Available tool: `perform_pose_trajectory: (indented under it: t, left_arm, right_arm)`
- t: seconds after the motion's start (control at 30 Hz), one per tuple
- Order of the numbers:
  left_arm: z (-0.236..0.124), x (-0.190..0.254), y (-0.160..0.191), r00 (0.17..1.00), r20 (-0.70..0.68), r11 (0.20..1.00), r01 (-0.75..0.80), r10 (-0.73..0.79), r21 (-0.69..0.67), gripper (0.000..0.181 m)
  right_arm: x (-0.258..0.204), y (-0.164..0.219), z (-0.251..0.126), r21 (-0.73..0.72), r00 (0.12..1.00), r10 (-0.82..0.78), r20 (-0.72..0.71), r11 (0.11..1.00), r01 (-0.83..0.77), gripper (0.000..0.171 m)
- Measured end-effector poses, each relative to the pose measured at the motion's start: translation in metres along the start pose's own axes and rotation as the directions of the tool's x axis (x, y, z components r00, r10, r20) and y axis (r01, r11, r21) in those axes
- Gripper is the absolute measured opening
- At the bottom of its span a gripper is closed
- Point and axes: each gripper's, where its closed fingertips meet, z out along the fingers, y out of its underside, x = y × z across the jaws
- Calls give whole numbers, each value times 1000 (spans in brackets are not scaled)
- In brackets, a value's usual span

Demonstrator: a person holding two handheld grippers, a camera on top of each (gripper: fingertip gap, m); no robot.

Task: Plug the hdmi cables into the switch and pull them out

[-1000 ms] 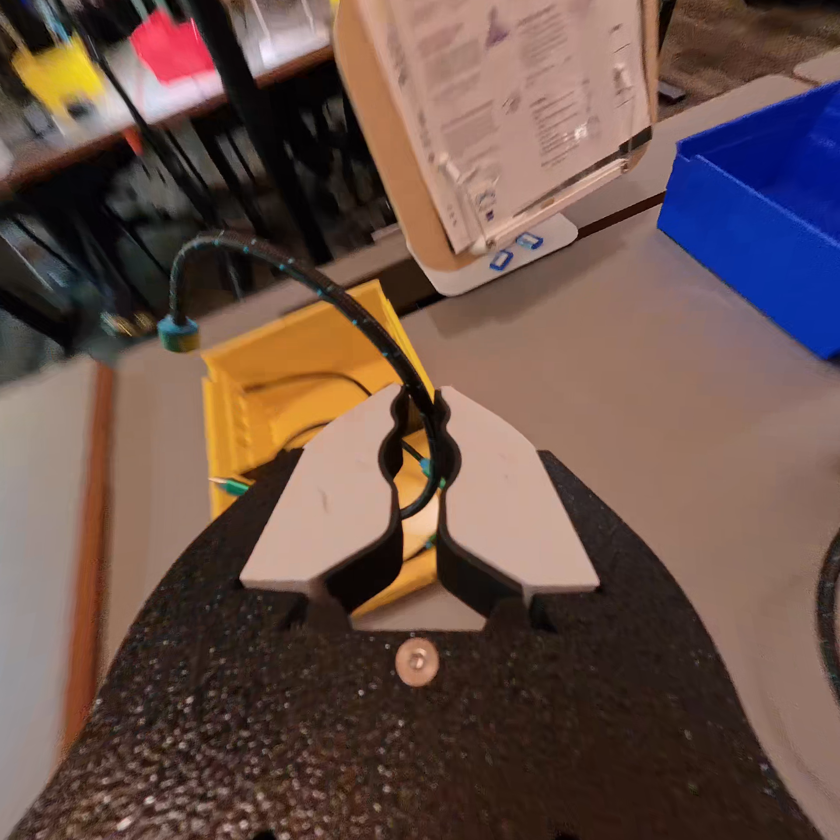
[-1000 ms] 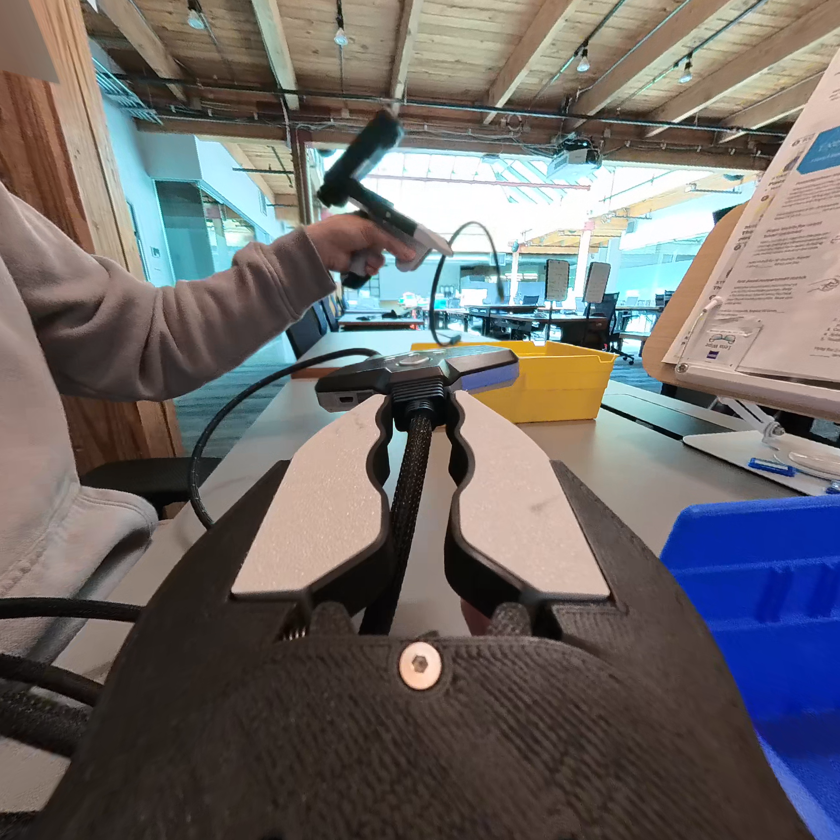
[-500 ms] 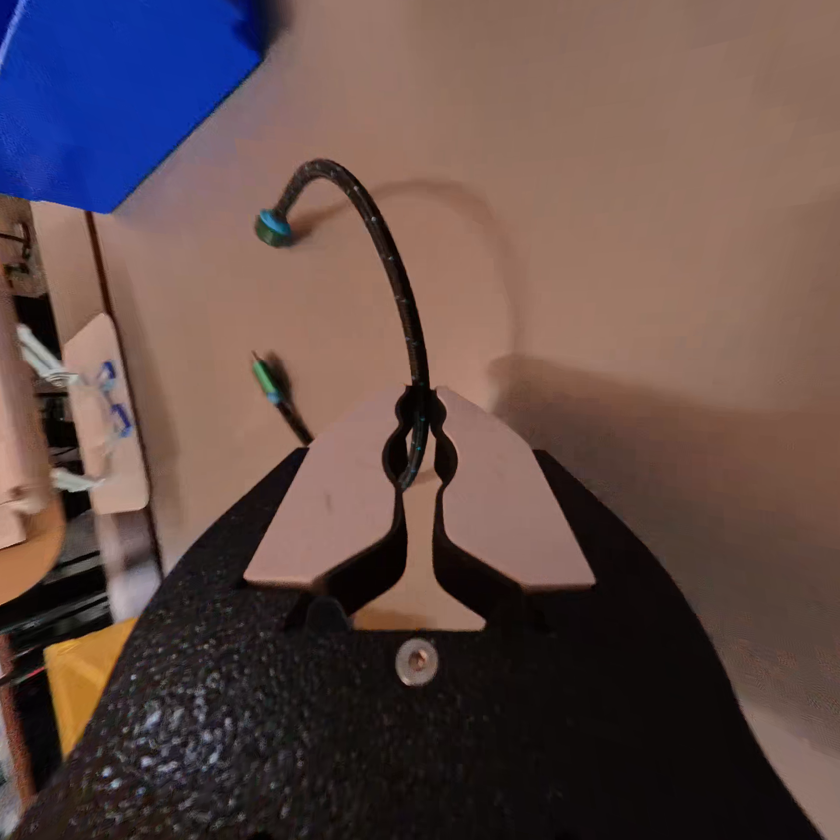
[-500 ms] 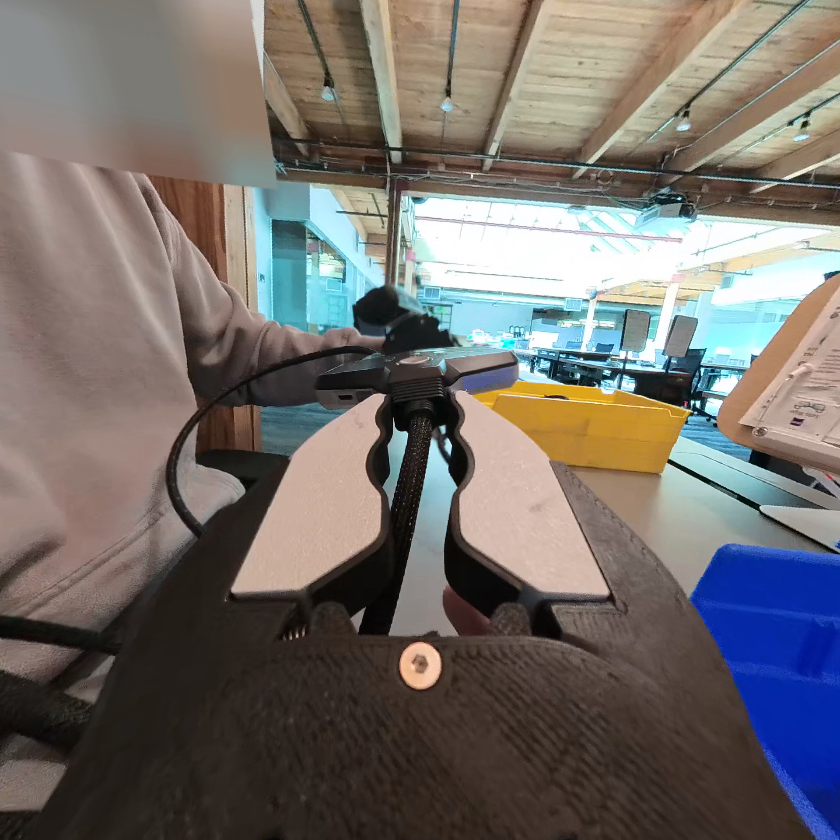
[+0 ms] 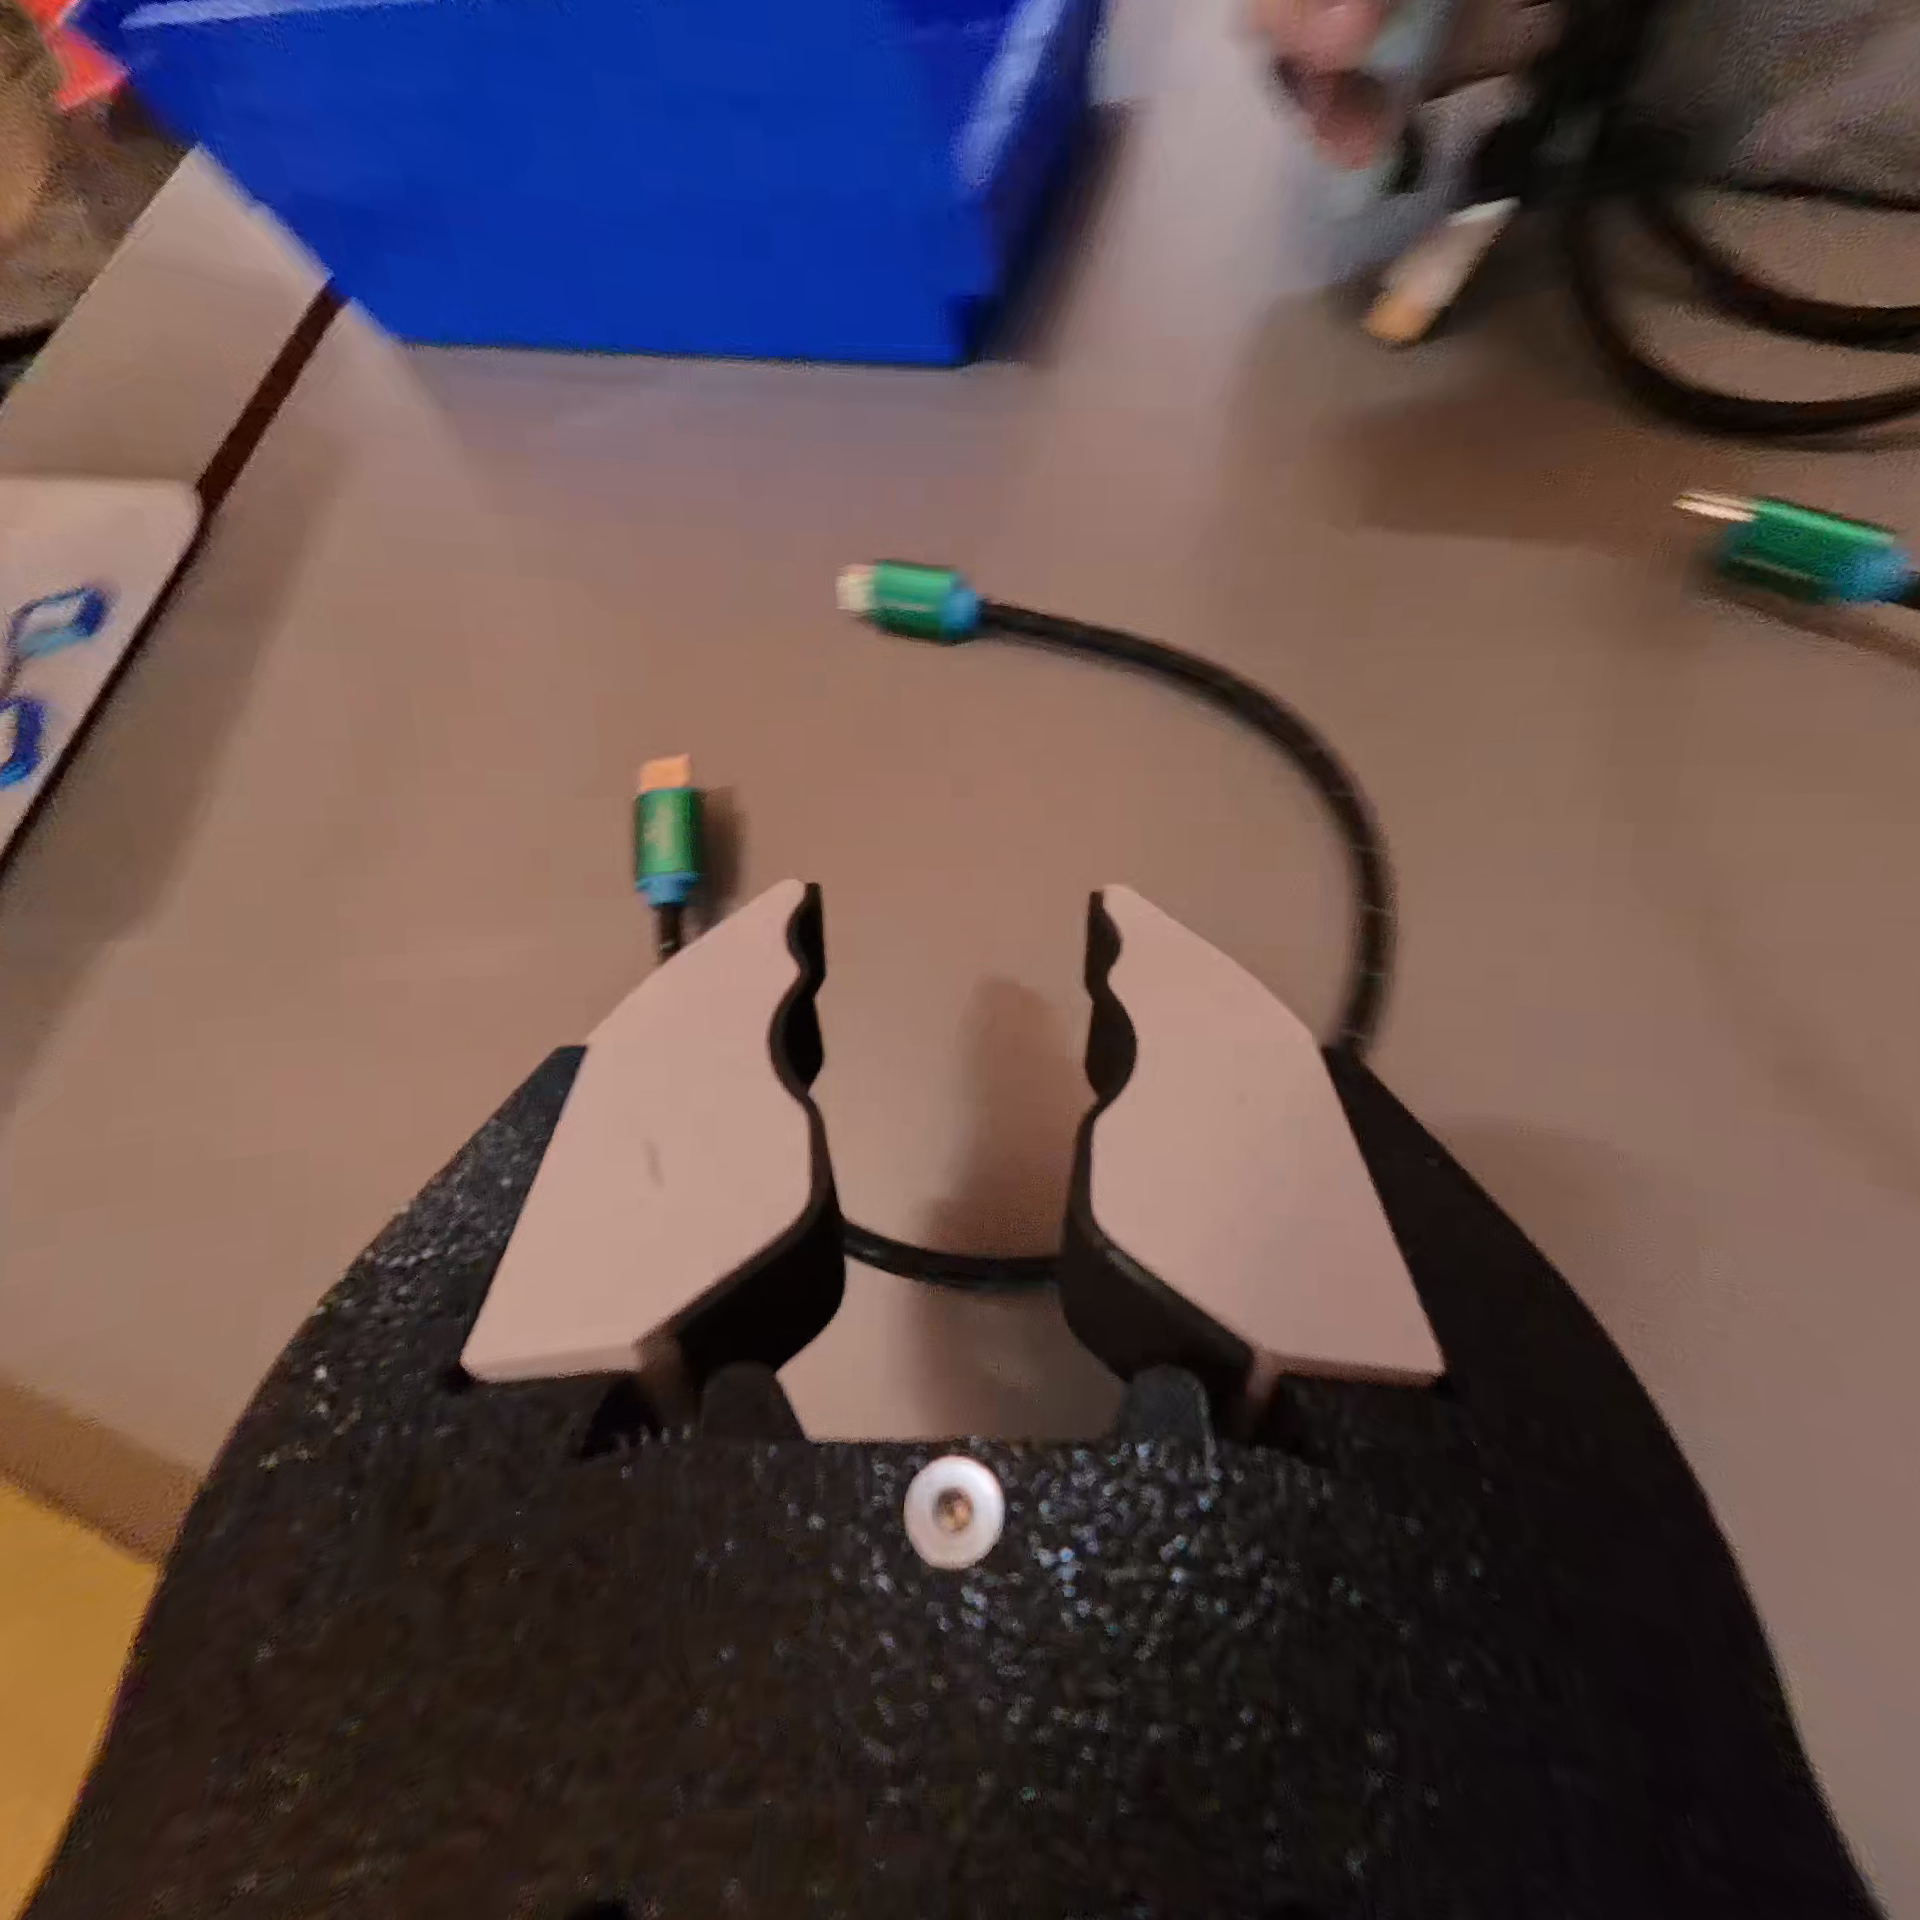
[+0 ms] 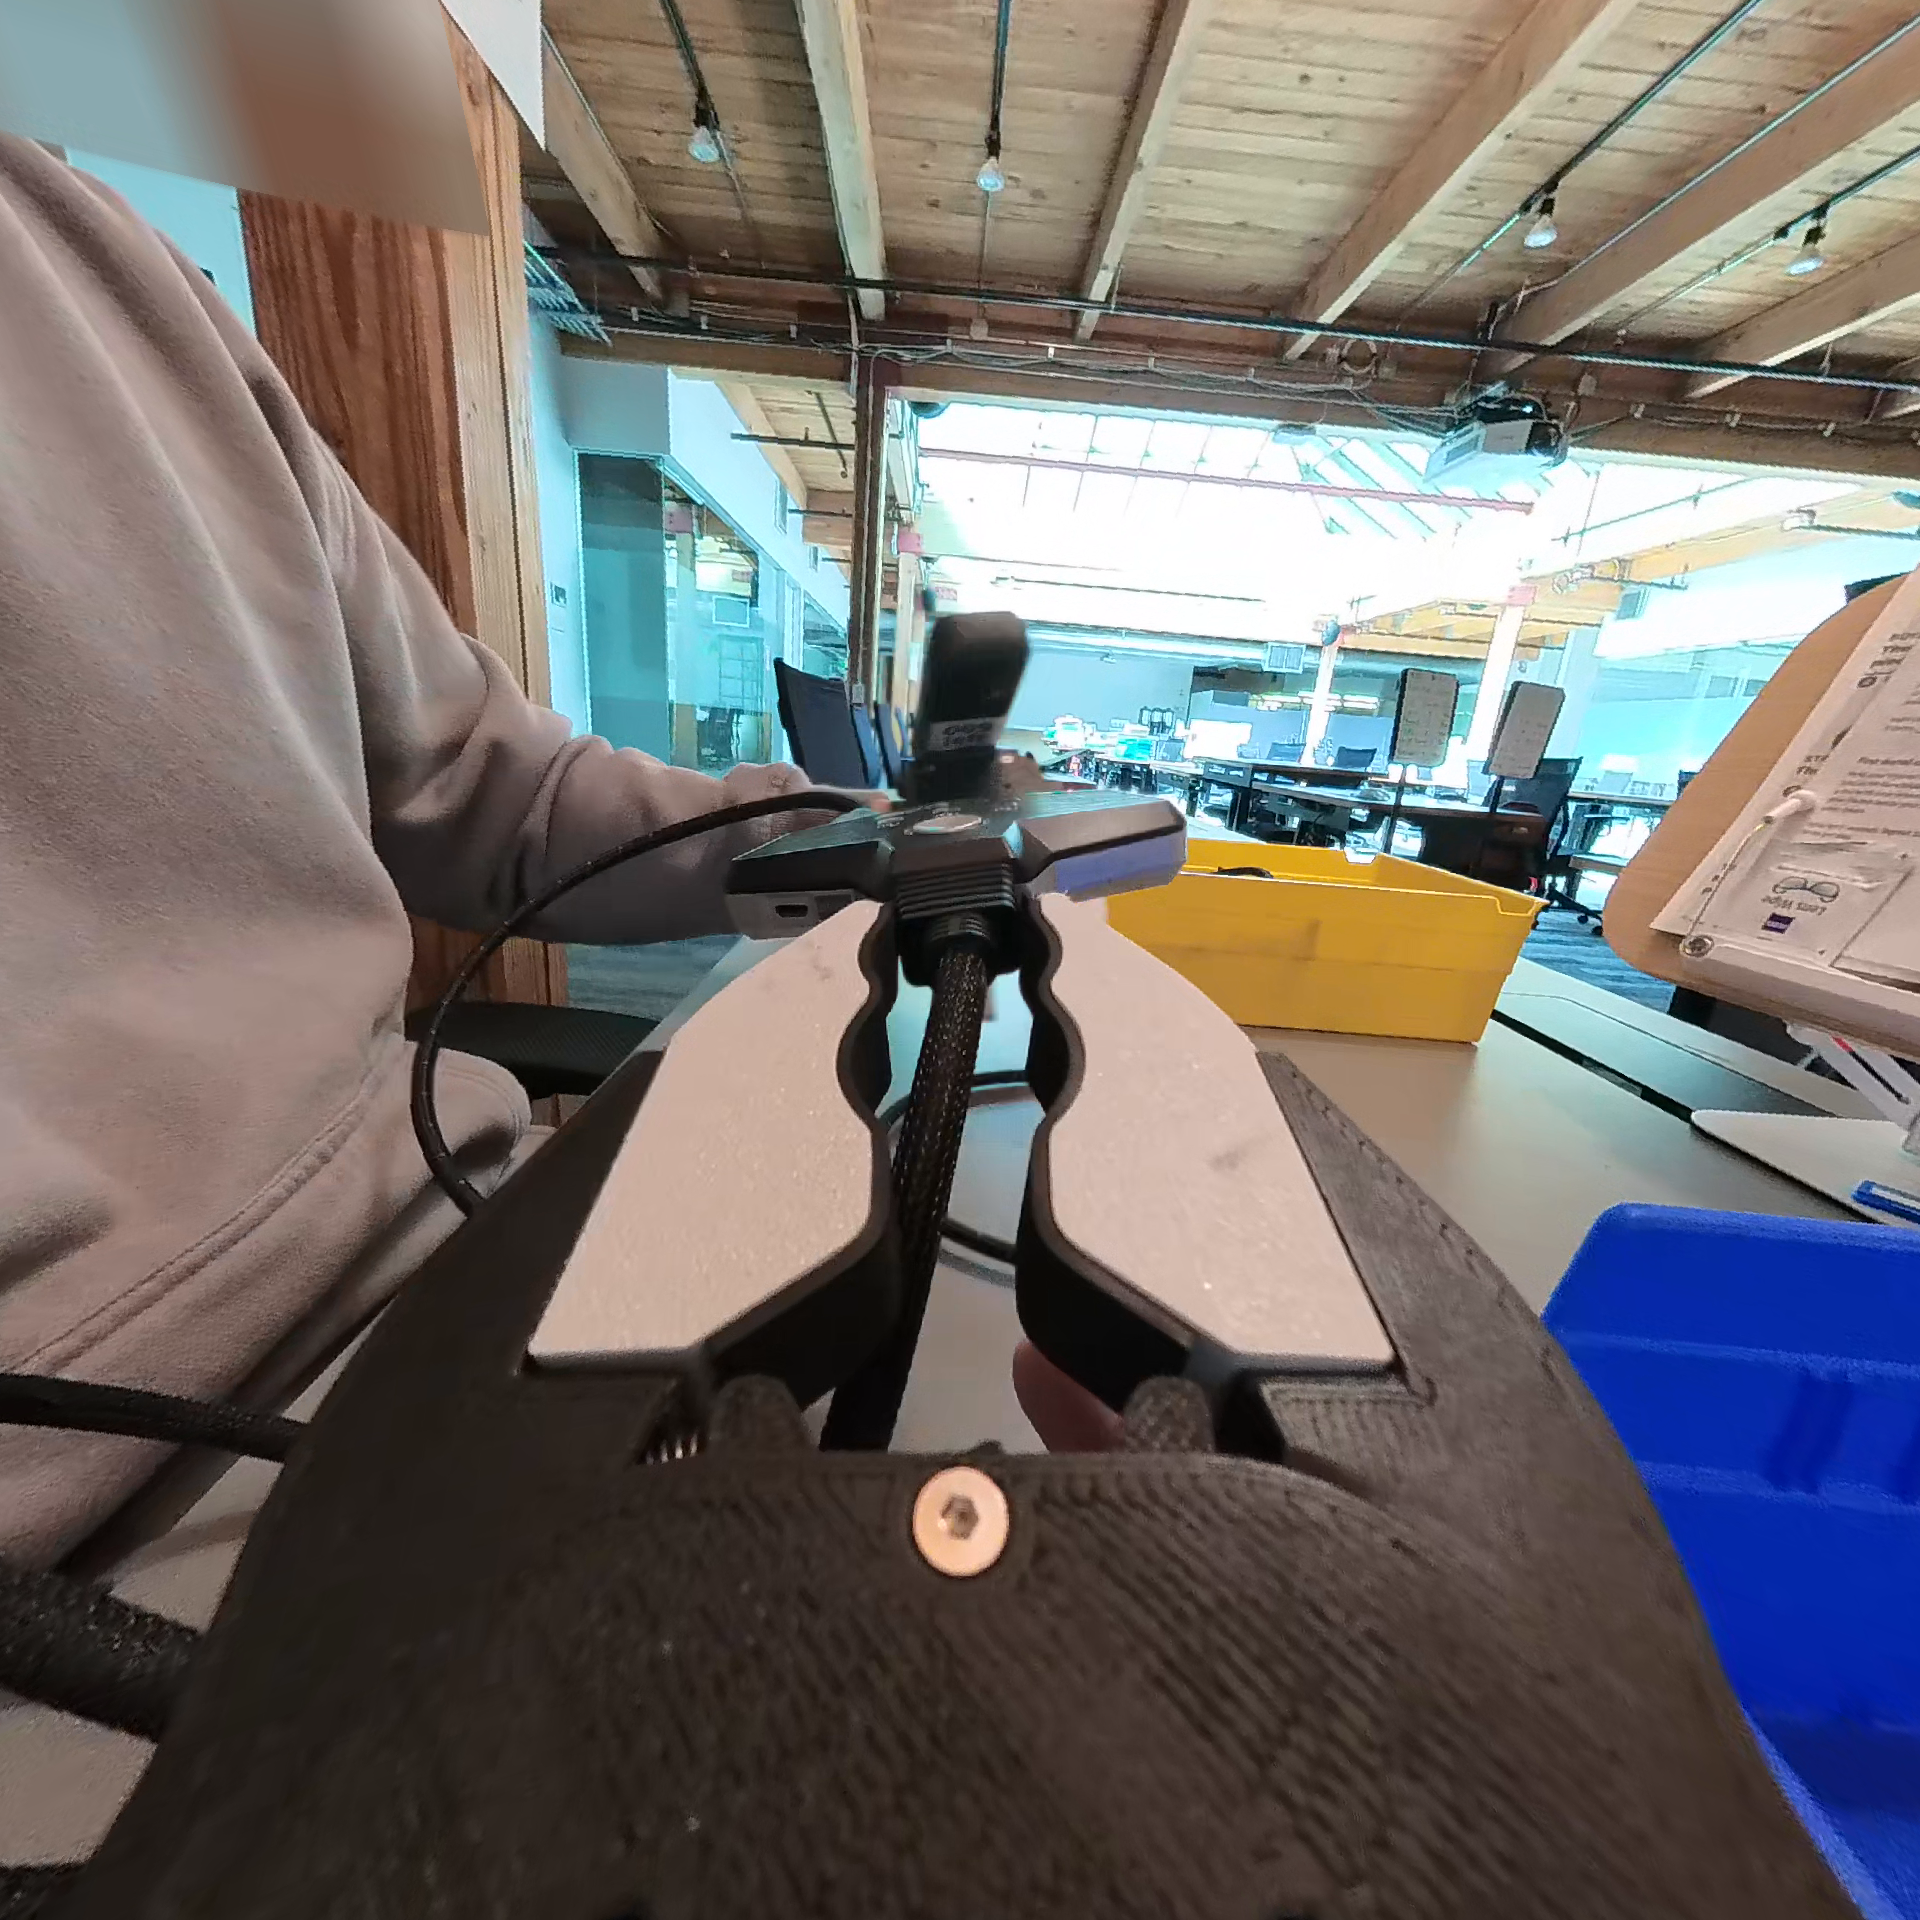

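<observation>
Cable [image 5: 1288,748] on table [image 5: 416,582], bin [image 5: 644,177] behind.

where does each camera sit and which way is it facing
Left wrist view: on the left gripper, jaws apart, tilted down at the grey table and the short black cable with green plugs.
Right wrist view: on the right gripper, facing level across the room, clamping the black HDMI switch; a grey sleeve shows.
Shared: the blue plastic bin.
</observation>
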Motion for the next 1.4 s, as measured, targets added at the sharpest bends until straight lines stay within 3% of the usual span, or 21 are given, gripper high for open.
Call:
perform_pose_trajectory:
  t: [0.1,0.3,0.4,0.5,0.8,1.0,1.17,1.4]
  left_arm:
    - [23,-42,12,989,133,994,78,-67,-76,60]
    - [64,-79,24,964,129,969,241,-234,-45,58]
    - [74,-81,32,952,106,950,297,-287,-97,50]
    - [78,-76,35,960,84,951,277,-267,-135,21]
    - [75,-64,34,951,53,940,310,-306,-139,20]
    - [54,-46,-1,968,-33,966,244,-247,-83,21]
    - [28,-32,-40,997,-34,968,55,-65,-243,21]
    - [13,-17,-86,1000,-21,940,4,-12,-342,21]
  right_arm:
    - [1,4,0,-23,1000,-1,-5,1000,1,22]
    - [6,5,-1,-29,999,10,-38,1000,-11,22]
    - [14,6,-1,-33,996,36,-85,999,-38,22]
    - [23,5,-3,-20,989,64,-131,998,-67,22]
    - [28,5,-1,-14,985,48,-168,999,-51,22]
    - [26,3,-2,1,986,65,-153,998,-66,22]
    - [24,5,2,-10,989,75,-131,997,-77,22]
    - [22,6,2,-11,989,94,-117,995,-96,22]
